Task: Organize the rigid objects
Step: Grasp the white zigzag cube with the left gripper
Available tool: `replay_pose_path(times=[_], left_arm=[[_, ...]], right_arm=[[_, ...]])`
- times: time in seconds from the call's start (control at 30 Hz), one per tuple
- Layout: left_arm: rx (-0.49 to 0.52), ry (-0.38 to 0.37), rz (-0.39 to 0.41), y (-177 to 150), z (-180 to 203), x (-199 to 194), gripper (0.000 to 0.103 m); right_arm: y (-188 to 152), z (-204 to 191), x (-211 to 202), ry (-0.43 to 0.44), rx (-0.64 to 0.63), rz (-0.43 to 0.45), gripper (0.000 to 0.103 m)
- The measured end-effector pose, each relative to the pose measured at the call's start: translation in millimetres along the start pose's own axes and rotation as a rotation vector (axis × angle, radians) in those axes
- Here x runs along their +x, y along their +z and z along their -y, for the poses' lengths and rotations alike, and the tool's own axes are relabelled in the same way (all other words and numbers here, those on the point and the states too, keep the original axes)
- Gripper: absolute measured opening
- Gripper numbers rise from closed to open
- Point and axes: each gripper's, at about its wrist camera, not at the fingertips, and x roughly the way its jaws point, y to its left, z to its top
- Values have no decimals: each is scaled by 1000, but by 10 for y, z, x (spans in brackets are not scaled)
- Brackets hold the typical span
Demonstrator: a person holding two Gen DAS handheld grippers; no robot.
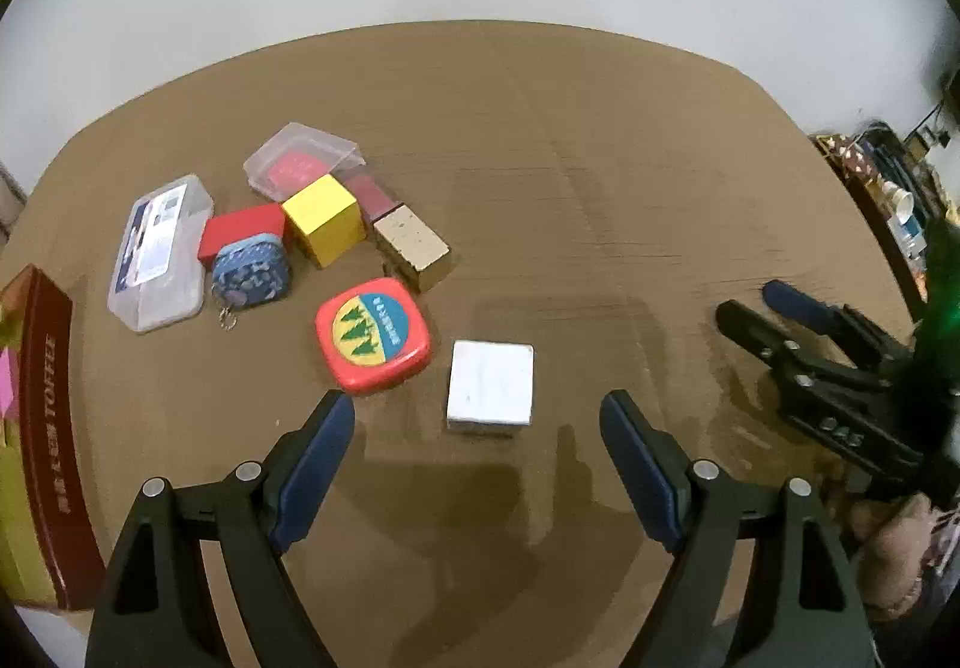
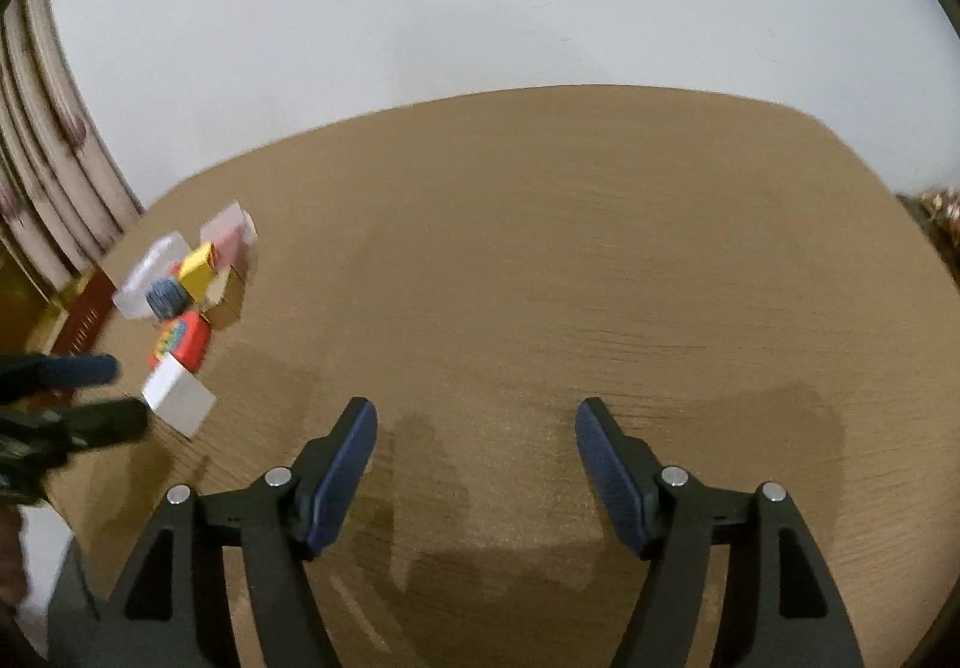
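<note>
Even, soft indoor light casts faint shadows on the table (image 1: 540, 158) beneath both tools, with heavy fisheye bending at the edges and motion blur left of the right tool.

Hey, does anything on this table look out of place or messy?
Yes. The white box sits alone, apart from the others. The yellow cube, gold block, red tin and pouch huddle at mixed angles, unsorted. Nothing looks spilled or broken.

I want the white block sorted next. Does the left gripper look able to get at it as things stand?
Probably yes. The left gripper is open, the white block lies alone on the table just ahead of its fingertips, and nothing stands between them.
</note>
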Motion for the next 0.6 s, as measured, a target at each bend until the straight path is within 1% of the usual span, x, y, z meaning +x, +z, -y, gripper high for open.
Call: replay_pose_path(times=[0.07,0.1,0.13,0.17,0.2,0.23,0.3,0.33,0.37,0.4,0.47,0.53,0.6], left_arm=[[12,5,-10,17,2,110,80],[13,11,-18,20,8,143,77],[17,16,-25,22,15,181,70],[20,19,-33,12,20,207,66],[25,21,-43,11,27,239,57],[31,20,-53,8,39,271,49],[41,12,-78,-8,80,362,41],[45,16,-58,-18,85,350,37],[58,8,-41,-32,108,341,28],[68,3,-34,-44,127,331,26],[49,-3,-11,-81,106,285,26],[32,-26,3,-141,42,194,26],[-4,-22,40,-227,-90,-6,26]], right_arm=[[3,0,-25,-1,-1,2,72],[-3,11,-55,-5,-6,1,72],[-7,25,-78,-4,-9,1,72],[-10,-7,-50,-1,-9,1,72],[7,-74,33,2,-6,1,72],[8,-60,25,6,-2,2,72],[5,-12,-18,10,3,3,72],[3,4,-31,10,3,3,72],[4,3,-30,7,3,3,72],[4,0,-27,5,3,3,72],[8,-7,-24,2,0,2,72],[16,-25,-4,1,-2,1,72],[15,-20,-10,5,1,3,72]])
